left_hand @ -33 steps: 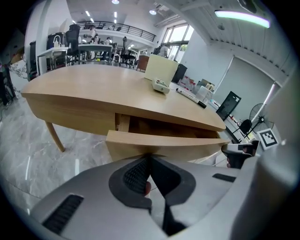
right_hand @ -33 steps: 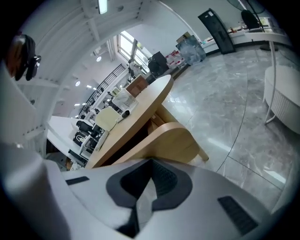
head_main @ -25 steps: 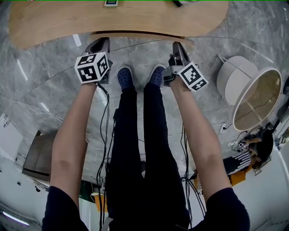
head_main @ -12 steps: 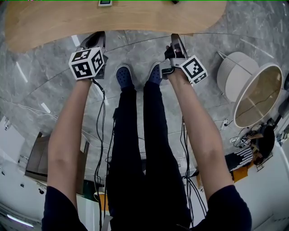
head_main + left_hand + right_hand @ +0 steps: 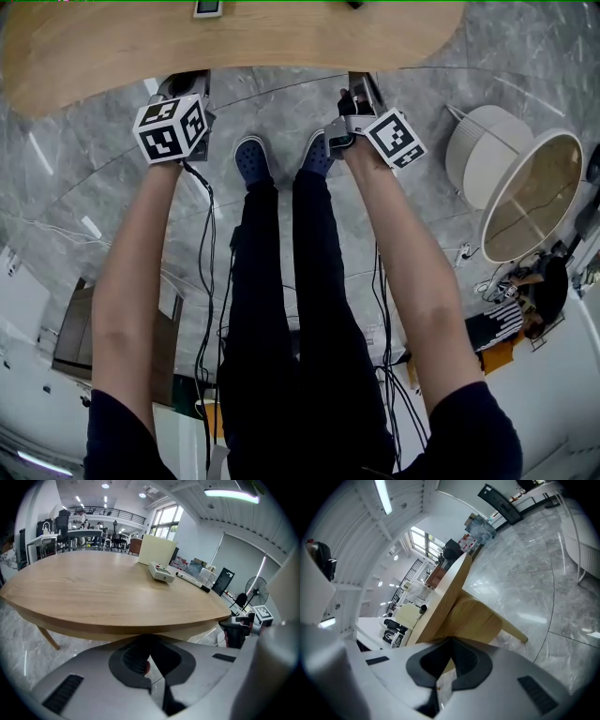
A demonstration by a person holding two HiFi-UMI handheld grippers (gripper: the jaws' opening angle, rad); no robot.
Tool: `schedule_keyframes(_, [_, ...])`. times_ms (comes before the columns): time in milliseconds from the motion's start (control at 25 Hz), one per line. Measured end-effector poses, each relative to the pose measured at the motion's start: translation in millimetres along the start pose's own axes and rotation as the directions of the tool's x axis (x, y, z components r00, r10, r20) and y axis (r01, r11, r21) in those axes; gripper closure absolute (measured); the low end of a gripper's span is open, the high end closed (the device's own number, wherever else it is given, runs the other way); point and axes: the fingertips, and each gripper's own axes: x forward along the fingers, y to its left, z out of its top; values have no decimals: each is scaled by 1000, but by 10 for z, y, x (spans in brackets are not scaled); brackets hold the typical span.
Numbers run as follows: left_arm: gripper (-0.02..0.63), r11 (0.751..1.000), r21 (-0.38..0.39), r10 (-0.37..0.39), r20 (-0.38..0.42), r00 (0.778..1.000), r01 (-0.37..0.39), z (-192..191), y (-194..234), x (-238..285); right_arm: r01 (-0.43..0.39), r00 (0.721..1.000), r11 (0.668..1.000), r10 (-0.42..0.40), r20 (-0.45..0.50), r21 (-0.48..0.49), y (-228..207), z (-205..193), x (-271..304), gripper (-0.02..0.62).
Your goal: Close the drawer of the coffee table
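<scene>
Arms (image 5: 141,244) outstretched toward coffee table (image 5: 234,42), my left gripper (image 5: 190,80) and right gripper (image 5: 360,84) at its near edge, jaws of both pressed together, drawer (image 5: 478,618) tucked under its top just ahead.

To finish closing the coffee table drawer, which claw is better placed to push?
Probably right: the right claw, shut, points straight at the drawer under the tabletop; the left claw faces only tabletop edge.
</scene>
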Motion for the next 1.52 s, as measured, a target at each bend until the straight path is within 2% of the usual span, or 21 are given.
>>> schedule_keyframes(280, [583,1000,5,3,0,1000,-3,6,-3,81,-43,999,999,43,12,-18,-5,31,31,571])
schedule_keyframes(480, [583,998,63,0,-11,1000,1,8,15,162,-80,996,997,79,33,7,-20,40,93,571])
schedule_keyframes(880, [583,998,59,2,9,1000,-3,60,13,190,-147,989,989,146,27,30,-20,71,137,571])
schedule_keyframes(1000, [583,1000,22,15,19,1000,-15,75,15,187,-128,992,992,128,-12,-18,-31,82,142,571])
schedule_keyframes(1120, [583,999,-11,42,30,999,-41,65,37,148,-67,997,996,66,-28,-52,-86,129,105,571])
schedule_keyframes(1320, [583,999,-11,34,22,999,-34,-25,-45,4,19,996,989,-31,-80,-147,-181,147,-63,571])
schedule_keyframes(1440, [583,999,-14,30,7,1000,-30,-115,-145,-117,27,993,979,-51,-111,-204,-182,154,-229,571])
schedule_keyframes(1520, [583,1000,-4,25,-6,1000,-26,-160,-213,-219,29,992,979,-53,-114,-204,-136,171,-357,571])
